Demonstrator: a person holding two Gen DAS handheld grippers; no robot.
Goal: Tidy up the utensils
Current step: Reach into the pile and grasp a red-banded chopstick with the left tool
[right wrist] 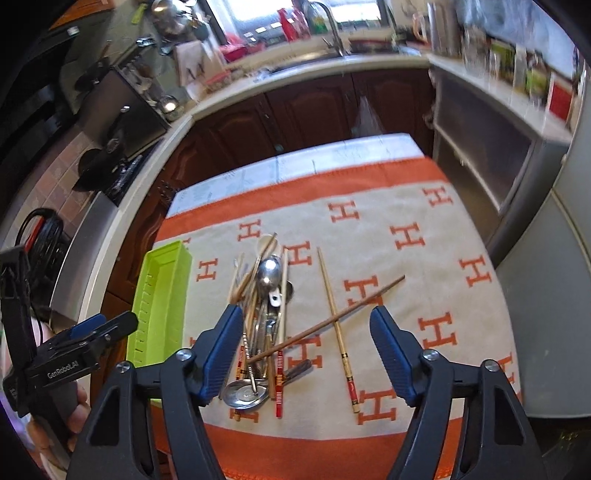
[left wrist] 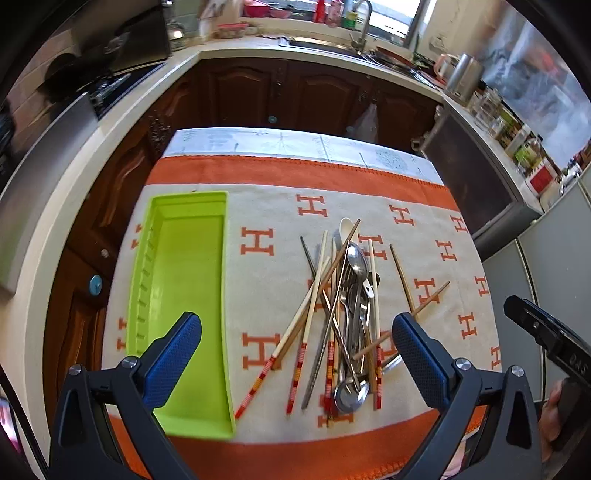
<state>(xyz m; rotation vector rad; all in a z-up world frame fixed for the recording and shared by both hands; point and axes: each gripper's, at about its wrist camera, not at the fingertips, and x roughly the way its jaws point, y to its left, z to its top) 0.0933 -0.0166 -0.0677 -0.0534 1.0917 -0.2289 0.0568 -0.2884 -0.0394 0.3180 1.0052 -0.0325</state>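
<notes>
Two tongs, mine: left tongs (left wrist: 295, 354) and right tongs (right wrist: 306, 350) both gaping, empty. Utensil heap (left wrist: 343, 314) mid-table; lime organizer tray (left wrist: 184, 258) along the table's left edge.

a home kitchen: sink faucet (left wrist: 361, 27), wooden cabinets (left wrist: 295, 96), stove (left wrist: 110, 88).

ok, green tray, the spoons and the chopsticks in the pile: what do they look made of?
Green tray: looks like moulded plastic, glossy lime, with moulded ribs along one wall.
Spoons: most look like polished steel, with mirror-like reflections in the bowls; the white spoon could be ceramic or plastic.
Chopsticks: mostly wood or bamboo by the matte tan look, some with red painted bands.
</notes>
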